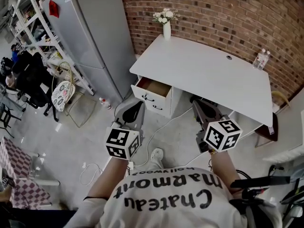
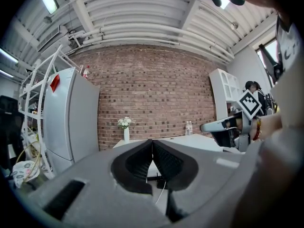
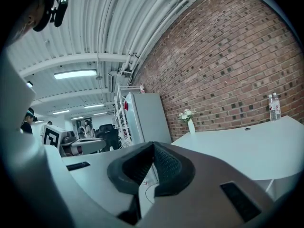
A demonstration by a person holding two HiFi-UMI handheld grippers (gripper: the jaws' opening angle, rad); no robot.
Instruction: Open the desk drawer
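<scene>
Out front, left gripper (image 1: 135,109) reaches forward on an outstretched forearm, jaws pressed together, empty. Just beyond it, the drawer (image 1: 153,90) stands pulled out at the desk's (image 1: 204,70) left end. Right gripper (image 1: 200,109) reaches forward alongside, jaws closed too, holding nothing.

The desk (image 1: 209,75) has a smooth, matt white top. The open drawer (image 1: 153,86) looks like brown wood inside, and its front is painted white. The wall (image 1: 218,13) is of rough red brick. The floor (image 1: 71,132) is pale and glossy. The left gripper (image 2: 152,144) has a matt grey plastic body and black ribbed pads (image 2: 168,161).
</scene>
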